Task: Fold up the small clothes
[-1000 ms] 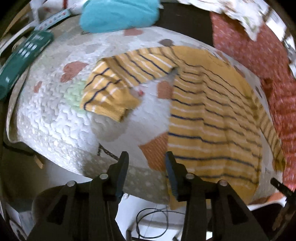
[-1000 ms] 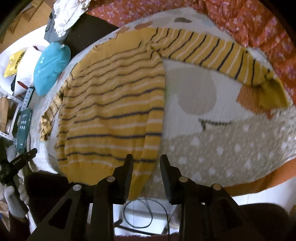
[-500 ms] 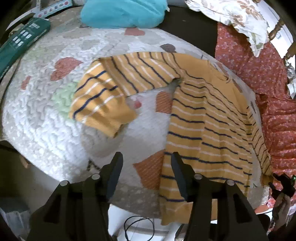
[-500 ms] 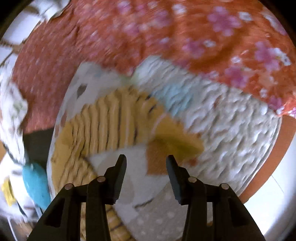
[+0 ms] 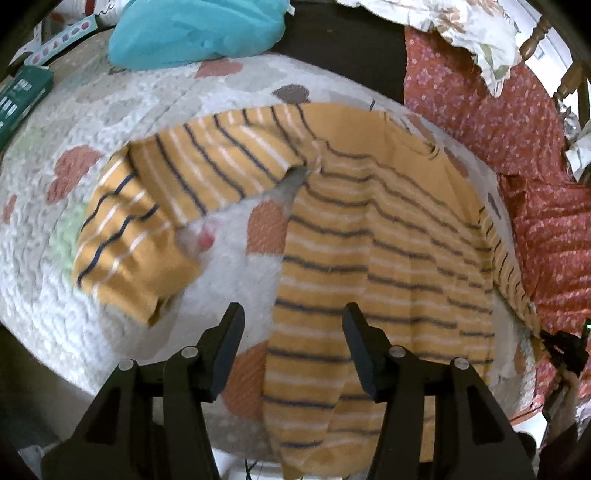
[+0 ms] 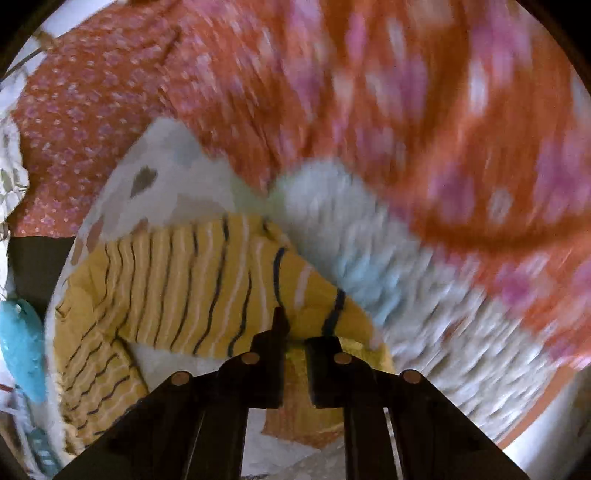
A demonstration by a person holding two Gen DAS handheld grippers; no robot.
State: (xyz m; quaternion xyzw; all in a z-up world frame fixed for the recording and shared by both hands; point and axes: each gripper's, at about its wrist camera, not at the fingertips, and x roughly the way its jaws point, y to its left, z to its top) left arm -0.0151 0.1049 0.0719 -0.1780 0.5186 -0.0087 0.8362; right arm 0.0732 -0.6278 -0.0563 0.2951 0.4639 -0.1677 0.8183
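The striped yellow sweater [image 5: 369, 258] is lying spread flat on the quilted mat [image 5: 44, 258], body down the middle and 1 sleeve stretched out to each side. You are now gripping the cuff end of the far sleeve [image 6: 221, 288] with the right gripper [image 6: 293, 339]: its jaws have just been closing and are standing narrow, with the yellow knit pinched between them. Half a second ago these jaws were spread apart and hovering short of the cuff; 1 second ago this gripper was over the sweater's hem, so you have been carrying it across the mat to the sleeve tip. This grasp is likely preparing the first fold, bringing that sleeve in over the body. The left gripper [image 5: 293, 325] is hovering above the hem edge of the body with its jaws moderately wide and nothing between them; they are standing wider than 1 second ago, and the sweater's side edge is now sitting between the 2 fingers in view. The other sleeve [image 5: 147, 221] is lying untouched on the mat. Beyond the mat, a teal cushion [image 5: 195, 29] and an orange floral cloth [image 6: 406, 110] are bordering the work area.
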